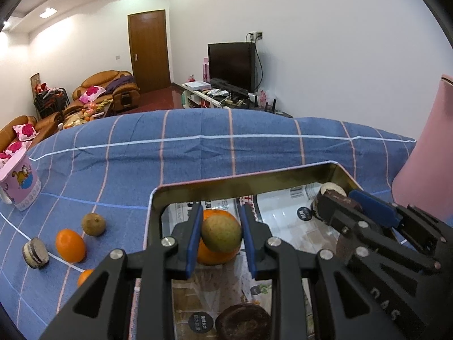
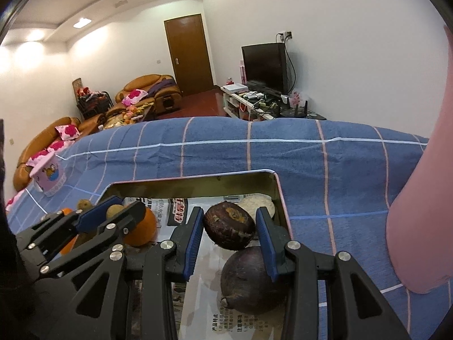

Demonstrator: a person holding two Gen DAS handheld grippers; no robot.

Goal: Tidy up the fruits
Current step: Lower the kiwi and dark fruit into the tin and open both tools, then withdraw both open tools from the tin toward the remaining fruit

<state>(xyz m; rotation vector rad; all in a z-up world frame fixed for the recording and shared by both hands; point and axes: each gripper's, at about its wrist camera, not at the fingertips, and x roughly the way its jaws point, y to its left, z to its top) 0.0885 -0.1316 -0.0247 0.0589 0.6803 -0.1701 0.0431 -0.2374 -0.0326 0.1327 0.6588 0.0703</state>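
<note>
Blue checked cloth (image 1: pixel 198 153) covers the table. Far left: pink cartoon cup (image 1: pixel 19 181). Near left, loose on the cloth, w/ gaps between: a cream sandwich cookie (image 1: pixel 35 252), an orange (image 1: pixel 70 245), a greenish-brown fruit (image 1: pixel 93 224) just beyond it, and part of another orange (image 1: pixel 85 277) at the L gripper's edge.

Center: metal tin tray (image 1: pixel 243 178), lined w/ printed paper. L gripper (image 1: pixel 221 240) hangs over the tray's left part, blue pads clamped on a second green-brown round fruit (image 1: pixel 221 236), held above a big orange (image 1: pixel 215 255) lying in the tray. A dark brown round item (image 1: pixel 243 323) sits near, at the bottom edge.

Right part of tray: R gripper (image 2: pixel 230 226), pads closed on a dark brown round fruit (image 2: pixel 229 225), lifted above a larger dark purple-brown fruit (image 2: pixel 252 280) on the paper. A pale flat disc (image 2: pixel 259 202) lies just beyond, in the far right corner.

Far right: tall pink object (image 2: pixel 419 212) on the cloth, beside the tray.
</note>
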